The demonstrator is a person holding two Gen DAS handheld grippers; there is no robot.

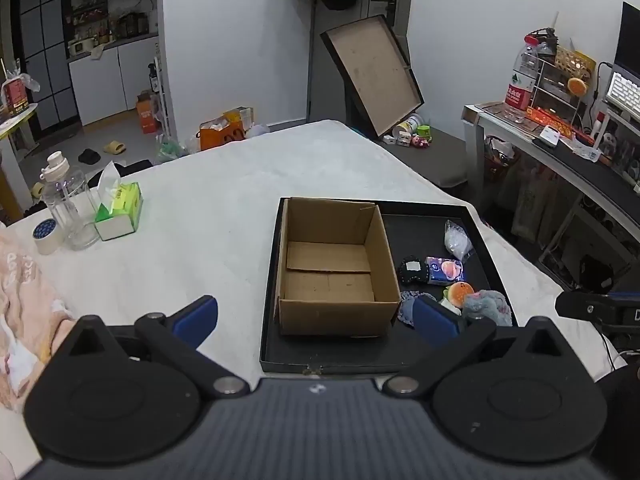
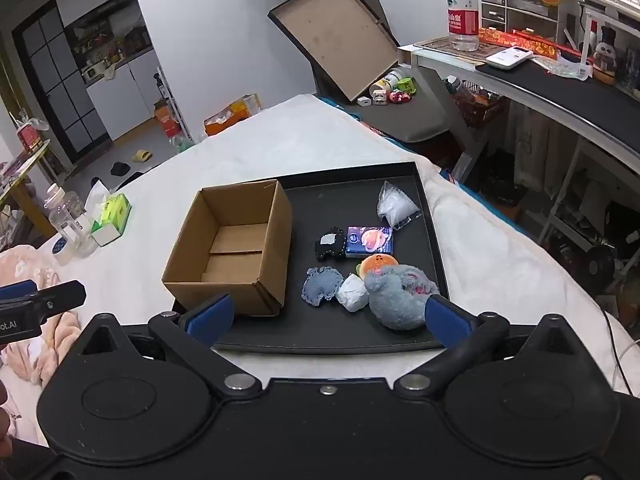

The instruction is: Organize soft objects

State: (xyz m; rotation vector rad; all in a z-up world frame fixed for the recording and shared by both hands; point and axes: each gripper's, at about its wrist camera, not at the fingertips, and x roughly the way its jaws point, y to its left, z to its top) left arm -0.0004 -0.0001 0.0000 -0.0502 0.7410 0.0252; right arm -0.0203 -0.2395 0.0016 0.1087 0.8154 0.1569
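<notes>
A black tray [image 2: 428, 216] [image 1: 476, 220] lies on the white bed cover and holds an empty cardboard box [image 2: 232, 248] [image 1: 332, 268] on its left side. Right of the box lie soft items: a grey plush [image 2: 400, 292] [image 1: 490, 306], a burger toy [image 2: 378, 264] [image 1: 460, 292], a blue frilly cloth [image 2: 322, 284], a white wad [image 2: 352, 298], a black pouch [image 2: 330, 244] [image 1: 412, 272], a blue packet [image 2: 370, 240] [image 1: 444, 270] and a clear bag [image 2: 396, 204] [image 1: 458, 240]. My left gripper [image 1: 316, 320] and right gripper [image 2: 328, 318] hover open over the tray's near edge, nothing between the fingers.
A tissue box [image 1: 120, 212], clear bottle [image 1: 68, 204] and tape roll [image 1: 46, 234] stand at the bed's left. Pink fabric [image 1: 24, 308] lies near left. A desk [image 2: 560, 76] with a water bottle [image 2: 462, 8] is on the right; a lid [image 1: 372, 72] leans behind the bed.
</notes>
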